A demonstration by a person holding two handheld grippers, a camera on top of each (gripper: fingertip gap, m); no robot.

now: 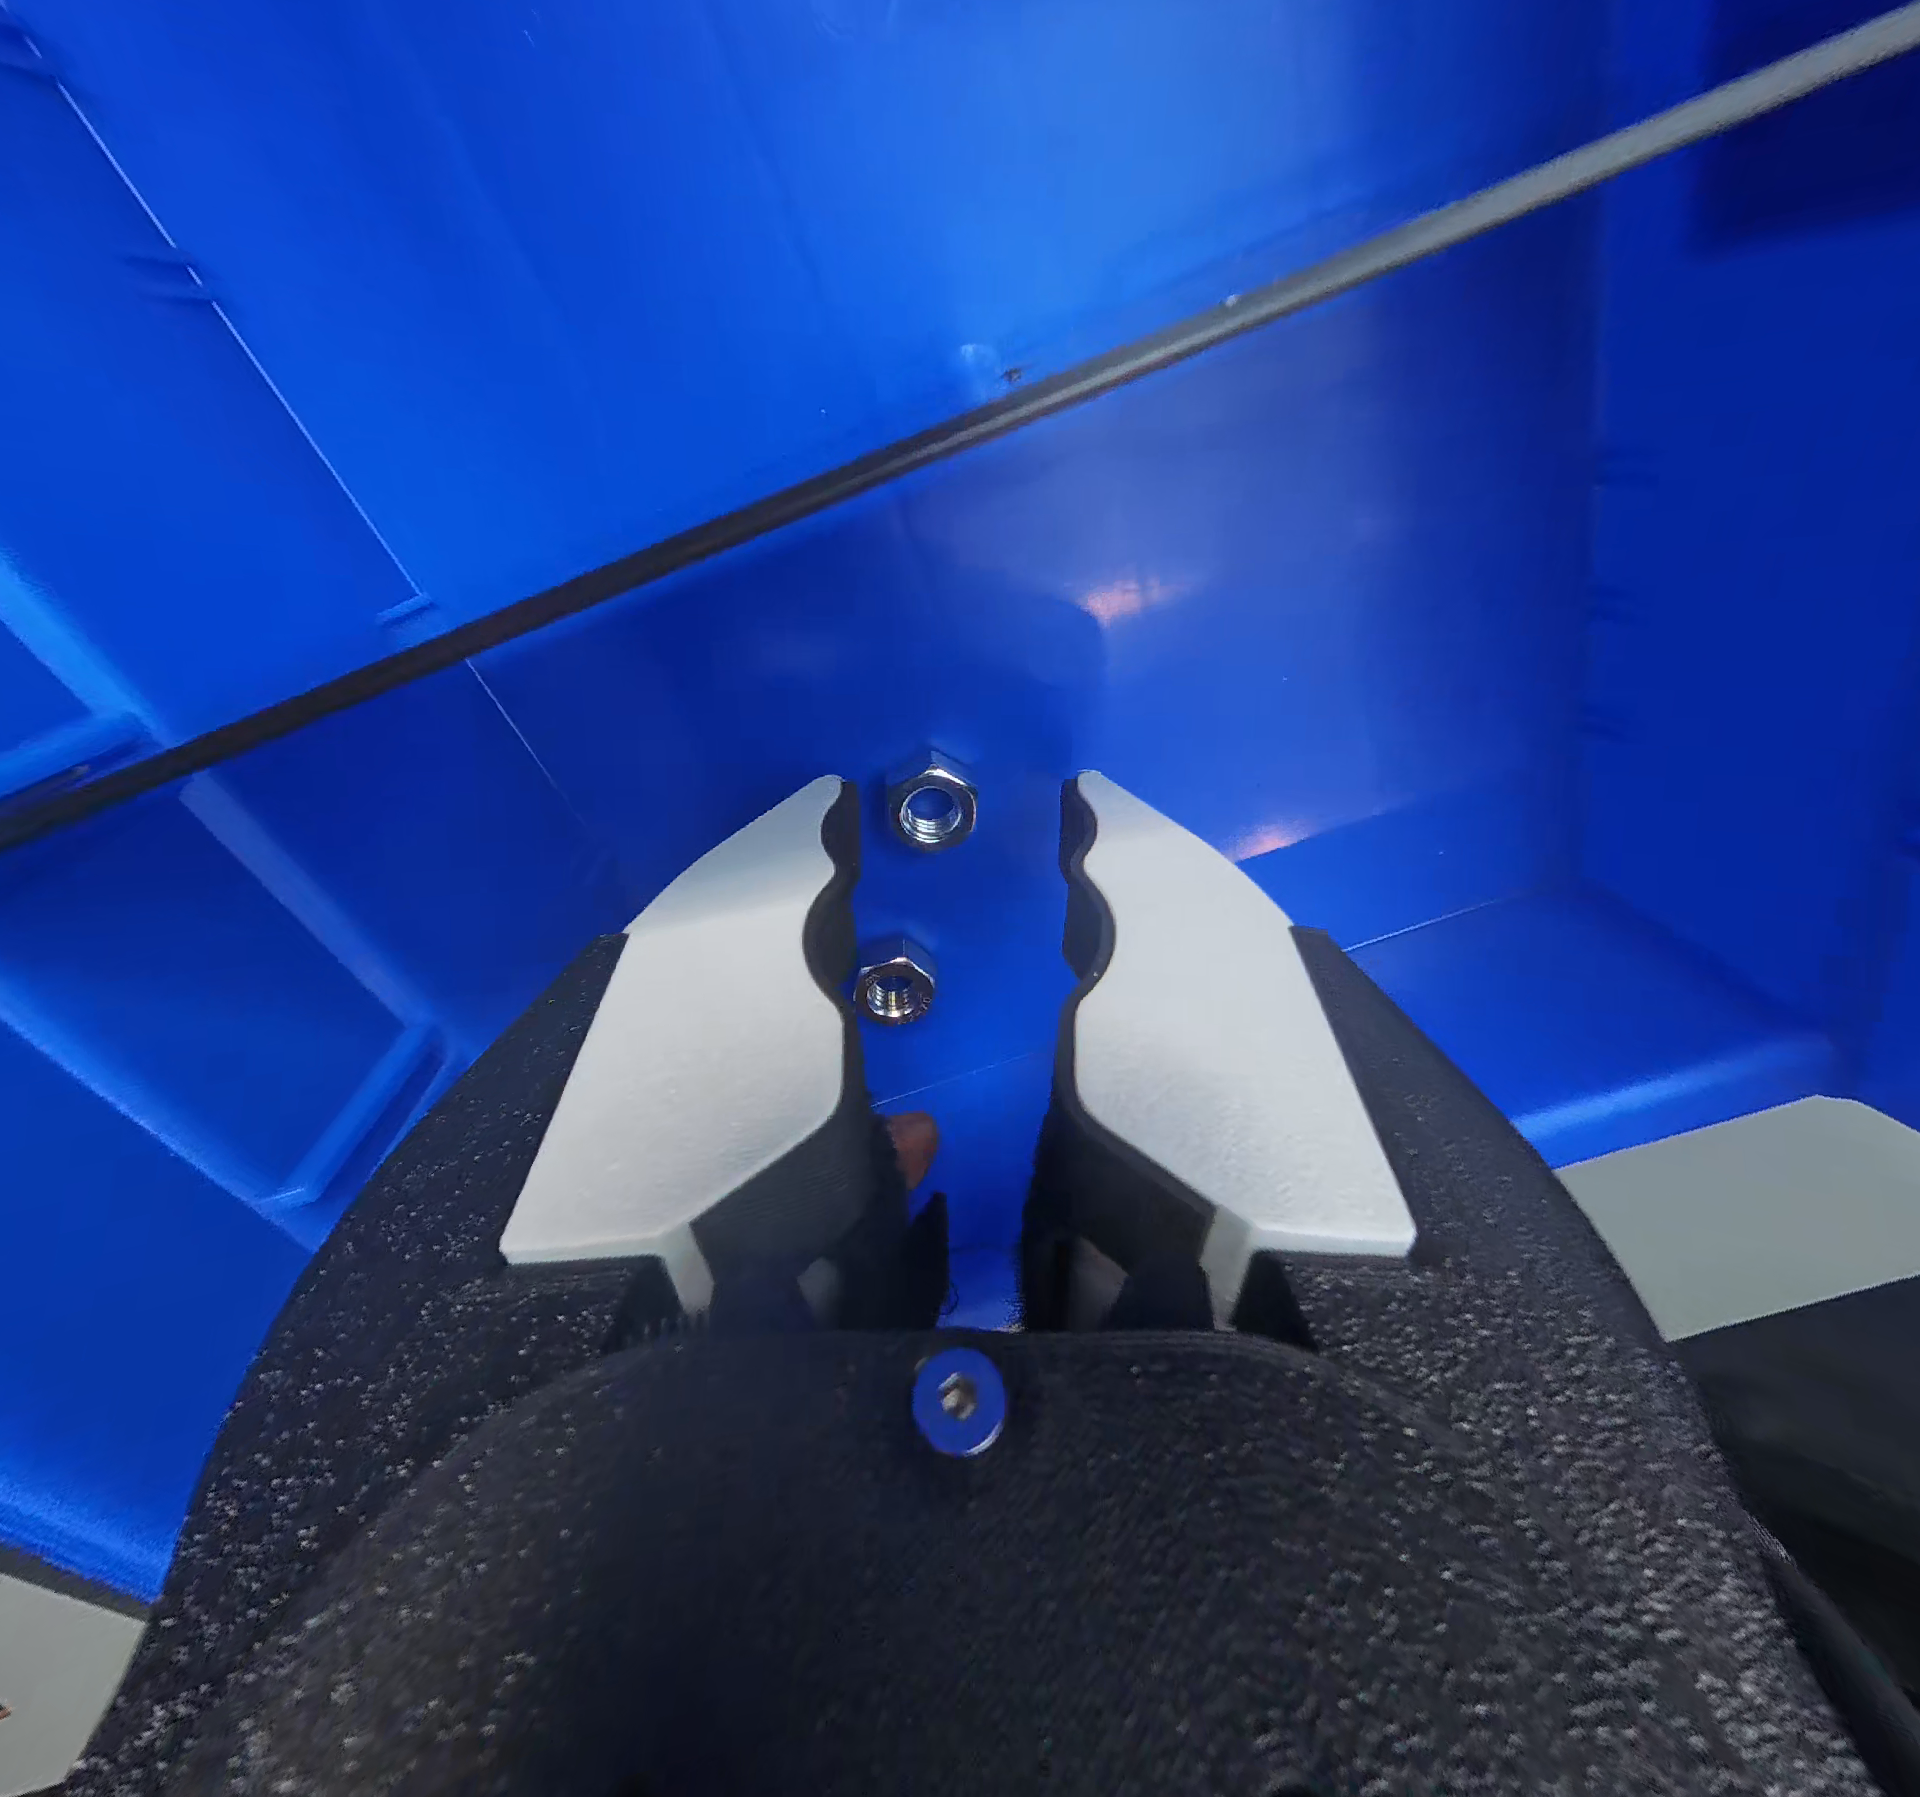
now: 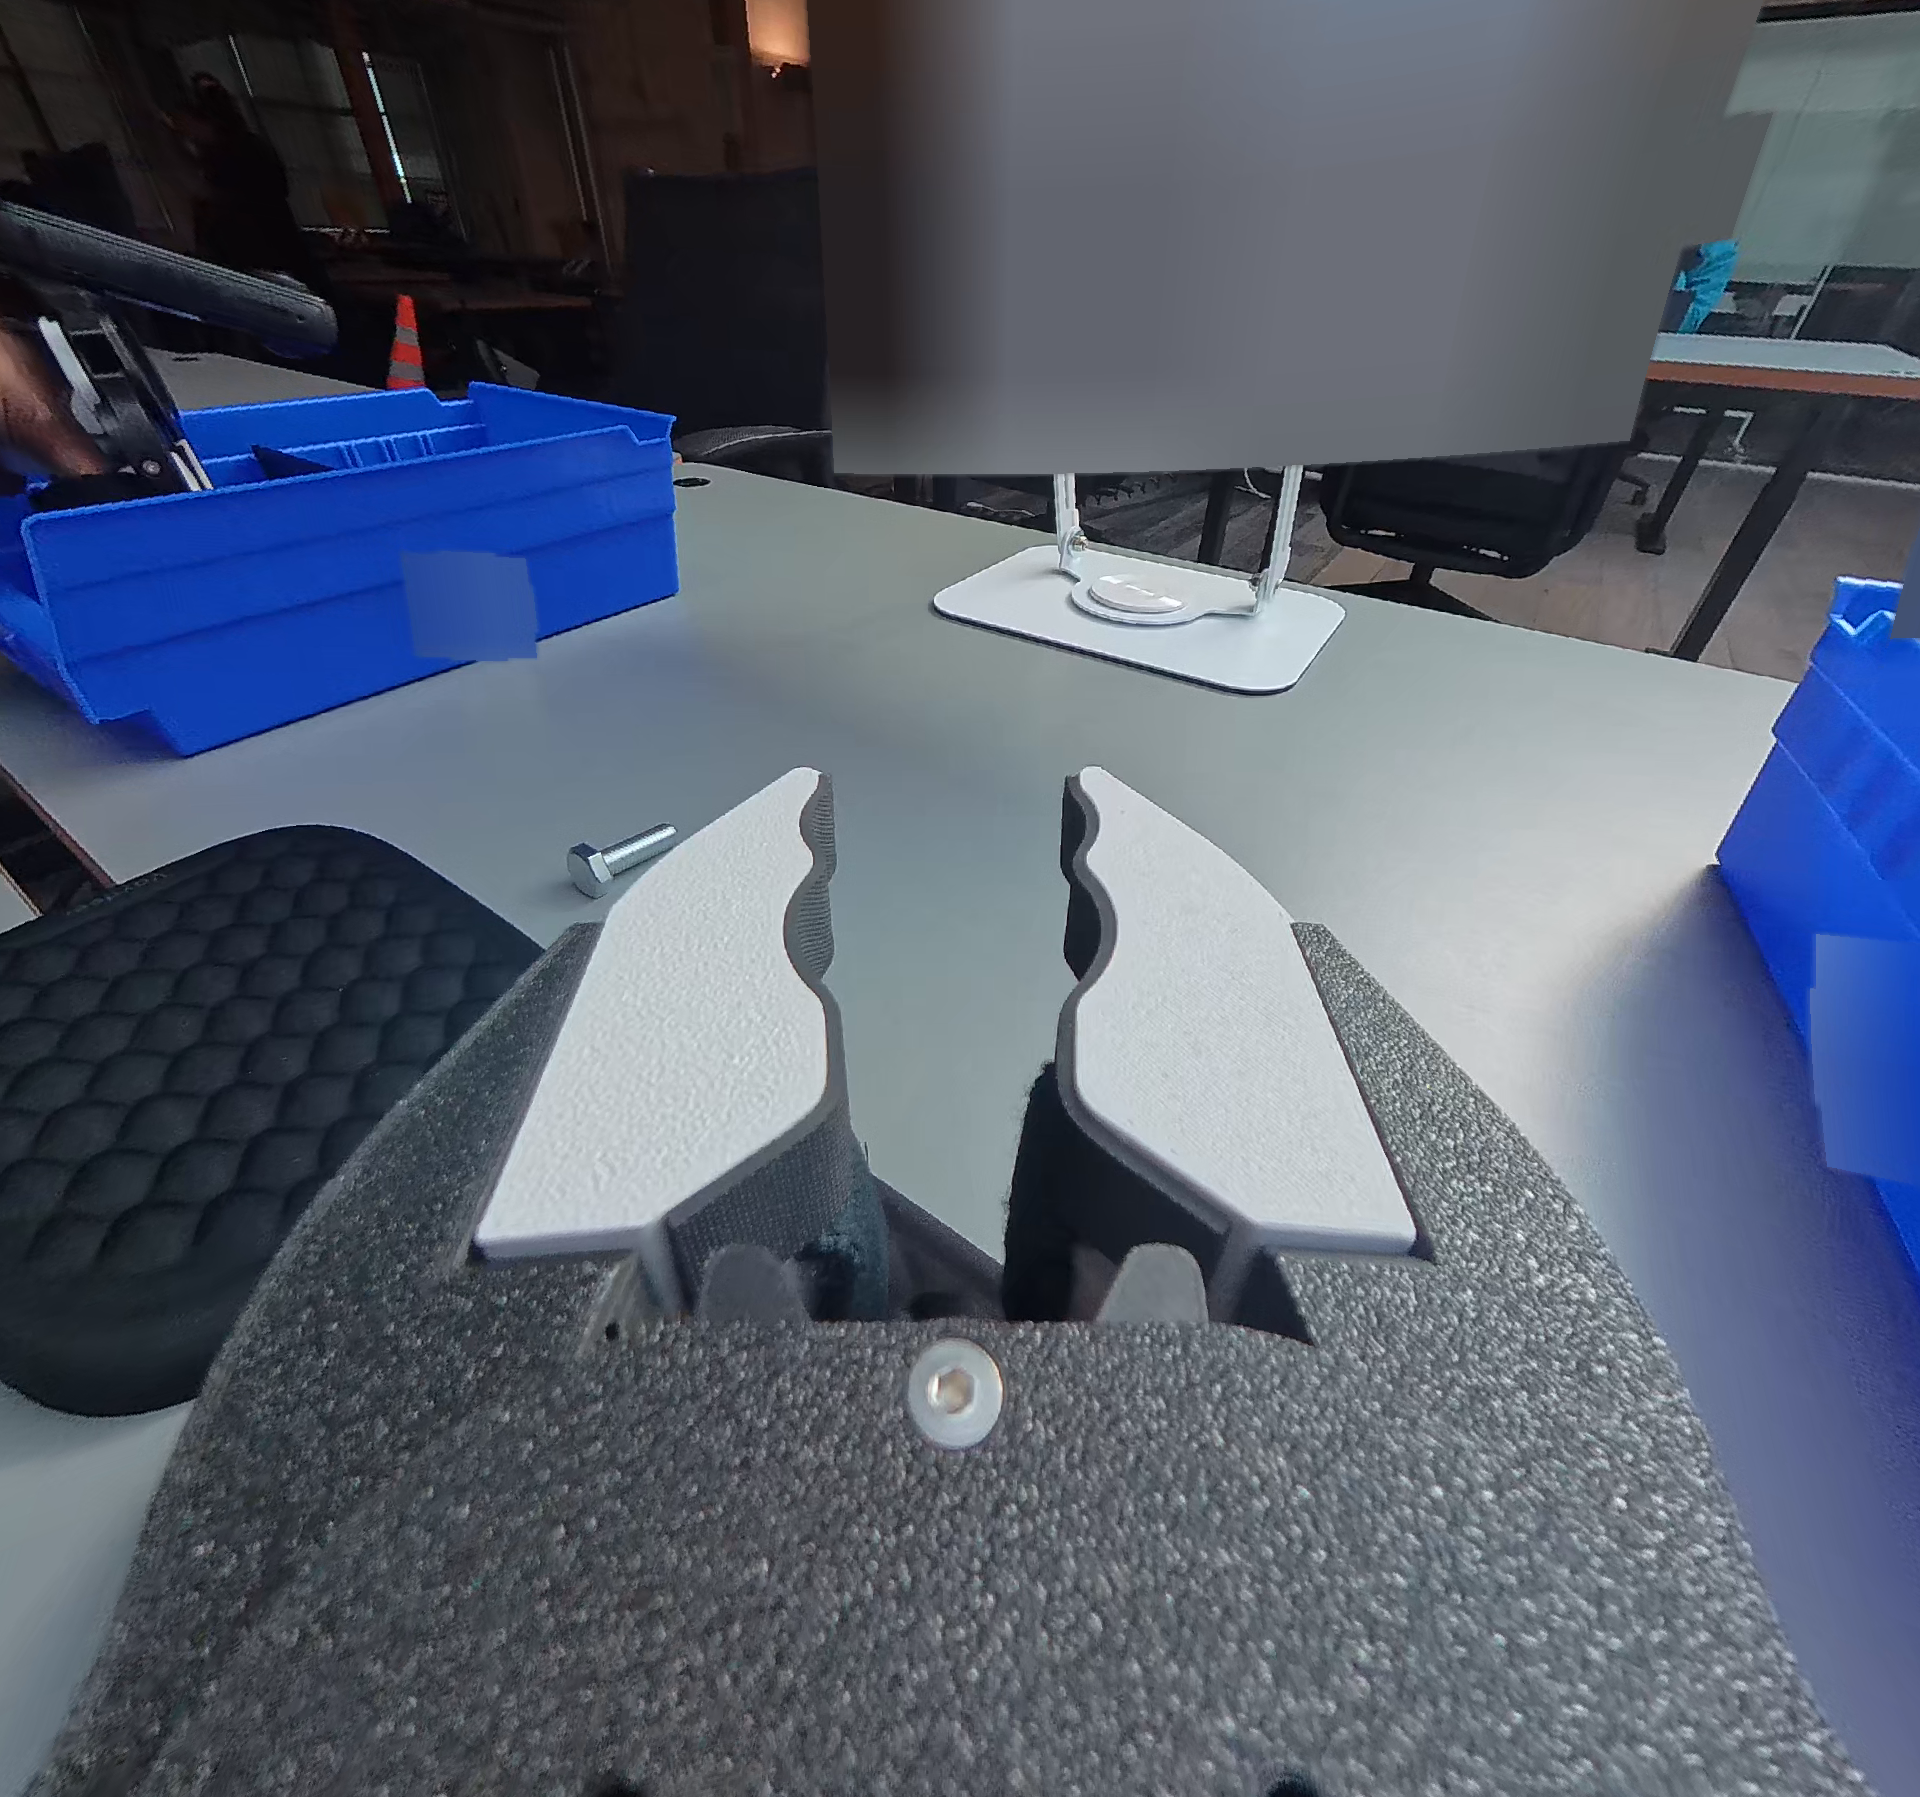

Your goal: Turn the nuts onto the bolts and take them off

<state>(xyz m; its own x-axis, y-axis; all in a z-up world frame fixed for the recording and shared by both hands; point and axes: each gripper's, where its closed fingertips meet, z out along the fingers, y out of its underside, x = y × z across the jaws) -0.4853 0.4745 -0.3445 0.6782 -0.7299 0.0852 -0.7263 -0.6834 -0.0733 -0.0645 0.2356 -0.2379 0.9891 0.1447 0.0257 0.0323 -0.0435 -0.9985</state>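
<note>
Blue bin [image 1: 1351,604] holds two nuts [image 1: 933,810]; left tool [image 1: 956,817] spread.

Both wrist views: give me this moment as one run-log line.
left gripper: open, inside blue bin, over two nuts | right gripper: open, empty, above table | bolt: lying on table

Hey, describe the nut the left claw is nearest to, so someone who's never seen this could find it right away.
Look inside the blue bin, on its floor, where the open left claw points. Two silver hex nuts lie there, apart. It is the nearer nut, beside the claw's left finger; the farther nut lies out by the fingertips.
</note>
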